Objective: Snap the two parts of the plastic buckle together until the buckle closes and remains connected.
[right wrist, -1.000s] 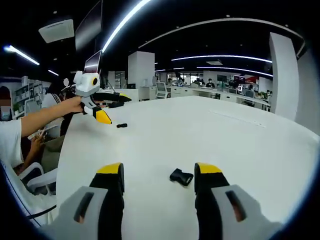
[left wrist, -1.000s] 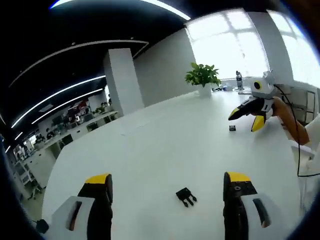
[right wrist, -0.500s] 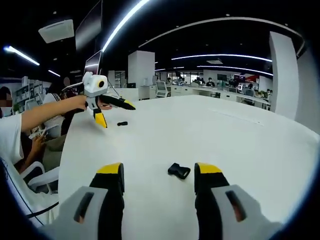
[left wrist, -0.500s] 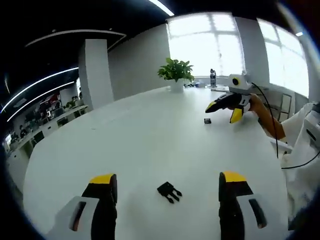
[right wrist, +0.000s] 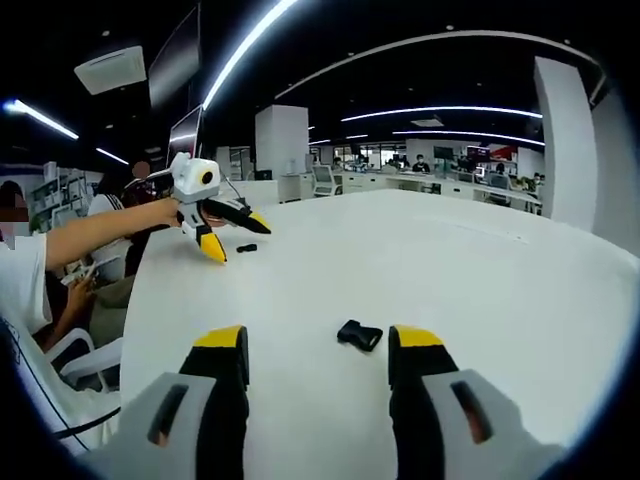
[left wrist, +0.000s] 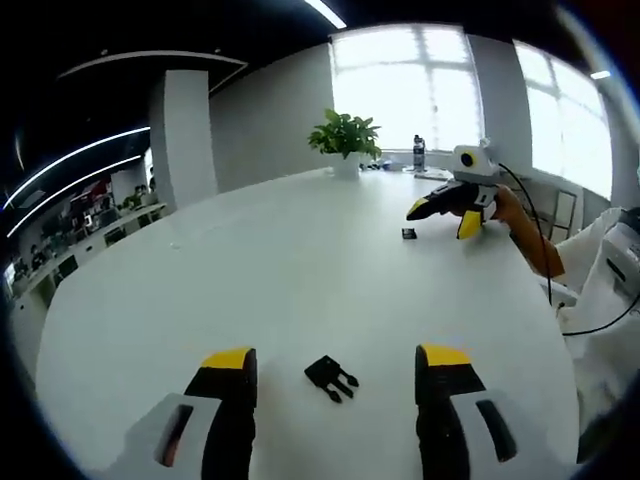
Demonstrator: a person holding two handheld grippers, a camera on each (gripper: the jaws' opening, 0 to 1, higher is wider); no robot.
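Left gripper view: the left hand-held gripper (left wrist: 338, 375), jaws apart, frames a pronged buckle half (left wrist: 331, 376) on the white worktop (left wrist: 250, 270). Right gripper view: the right hand-held gripper (right wrist: 320, 350), also open, frames the buckle socket half (right wrist: 360, 335).

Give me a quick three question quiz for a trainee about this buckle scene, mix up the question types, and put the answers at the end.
1. True or false: the left claw is open, with the pronged buckle half lying on the white table between its jaws.
2. Multiple choice: the socket buckle half in the right gripper view is
A. clamped in the right claw
B. lying loose on the table between the open jaws
C. already joined to the other half
3. Short answer: what stands at the far end of the table by the windows in the left gripper view?

Key: 1 true. 2 B. 3 a potted plant.
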